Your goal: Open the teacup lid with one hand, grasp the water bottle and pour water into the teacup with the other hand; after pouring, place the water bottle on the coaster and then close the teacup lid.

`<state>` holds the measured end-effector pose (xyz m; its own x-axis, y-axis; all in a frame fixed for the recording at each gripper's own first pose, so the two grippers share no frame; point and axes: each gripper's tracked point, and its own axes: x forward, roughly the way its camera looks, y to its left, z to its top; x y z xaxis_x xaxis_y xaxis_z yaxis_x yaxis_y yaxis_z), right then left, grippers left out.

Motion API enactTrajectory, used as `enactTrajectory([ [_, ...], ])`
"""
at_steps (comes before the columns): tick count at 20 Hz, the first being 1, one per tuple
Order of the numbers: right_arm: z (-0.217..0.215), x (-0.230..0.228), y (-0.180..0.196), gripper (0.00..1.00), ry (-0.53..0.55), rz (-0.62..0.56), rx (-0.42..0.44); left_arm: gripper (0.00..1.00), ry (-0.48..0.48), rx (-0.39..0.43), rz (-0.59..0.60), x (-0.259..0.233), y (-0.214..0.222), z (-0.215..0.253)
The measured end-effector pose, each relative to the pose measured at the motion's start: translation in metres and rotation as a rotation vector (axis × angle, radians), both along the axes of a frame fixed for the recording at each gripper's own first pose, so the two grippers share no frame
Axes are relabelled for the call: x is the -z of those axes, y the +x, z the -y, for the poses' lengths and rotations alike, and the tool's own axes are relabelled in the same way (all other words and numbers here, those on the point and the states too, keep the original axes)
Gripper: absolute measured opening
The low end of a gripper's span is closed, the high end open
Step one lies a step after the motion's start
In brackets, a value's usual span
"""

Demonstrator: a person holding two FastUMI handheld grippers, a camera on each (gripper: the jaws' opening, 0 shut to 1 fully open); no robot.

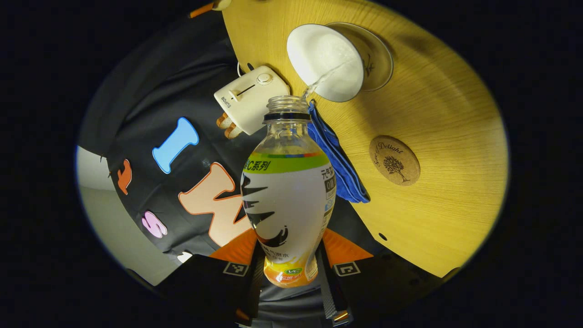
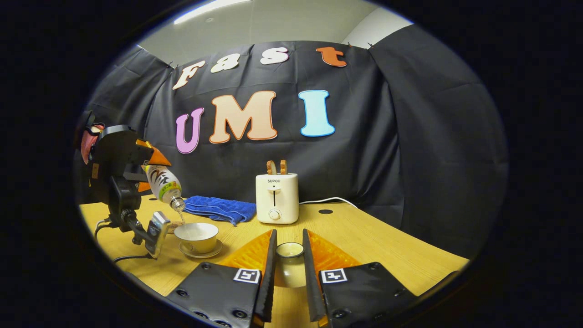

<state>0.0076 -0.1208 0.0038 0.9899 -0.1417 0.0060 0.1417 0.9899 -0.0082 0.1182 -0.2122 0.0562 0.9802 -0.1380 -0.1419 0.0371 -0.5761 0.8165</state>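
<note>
We are gripping the clear plastic water bottle between the left gripper fingers, tipping a thin stream into the white teacup on its saucer on the wooden counter. Our right gripper fingers are pinching the round cream teacup lid, while the round cork coaster is lying bare near the cup.

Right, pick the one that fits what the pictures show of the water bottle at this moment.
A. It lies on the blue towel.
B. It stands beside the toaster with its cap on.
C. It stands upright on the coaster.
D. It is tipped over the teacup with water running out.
D: the left gripper holds the water bottle tilted, capless, and a thin stream falls from its mouth into the teacup; the coaster is bare.
</note>
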Motion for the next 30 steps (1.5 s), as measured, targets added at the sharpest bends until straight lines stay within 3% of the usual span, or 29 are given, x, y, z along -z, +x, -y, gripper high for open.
enactTrajectory([
  [10, 0.0, 0.0, 0.0, 0.33, 0.0, 0.0, 0.0, 0.52, -0.03, 0.0, -0.025, 0.008, 0.001, -0.002],
  [16, 0.001, 0.0, 0.002, 0.33, 0.0, 0.0, 0.004, 0.52, -0.261, -0.048, -0.135, 0.031, -0.005, -0.02],
  [21, 0.001, 0.0, 0.001, 0.33, 0.0, 0.001, 0.005, 0.52, -0.646, -0.108, -0.254, 0.043, -0.009, -0.035],
  [22, 0.001, 0.0, 0.0, 0.33, 0.0, 0.001, 0.005, 0.54, -0.748, -0.116, -0.27, 0.042, -0.009, -0.037],
  [24, 0.001, 0.0, 0.001, 0.33, 0.0, 0.0, 0.006, 0.48, -0.966, -0.147, -0.298, 0.039, -0.008, -0.043],
  [26, 0.001, 0.0, 0.001, 0.34, -0.001, 0.001, 0.006, 0.52, -1.178, -0.17, -0.329, 0.037, -0.009, -0.048],
  [30, 0.001, 0.0, 0.001, 0.34, -0.001, 0.0, 0.006, 0.51, -1.543, -0.171, -0.394, 0.03, -0.007, -0.048],
])
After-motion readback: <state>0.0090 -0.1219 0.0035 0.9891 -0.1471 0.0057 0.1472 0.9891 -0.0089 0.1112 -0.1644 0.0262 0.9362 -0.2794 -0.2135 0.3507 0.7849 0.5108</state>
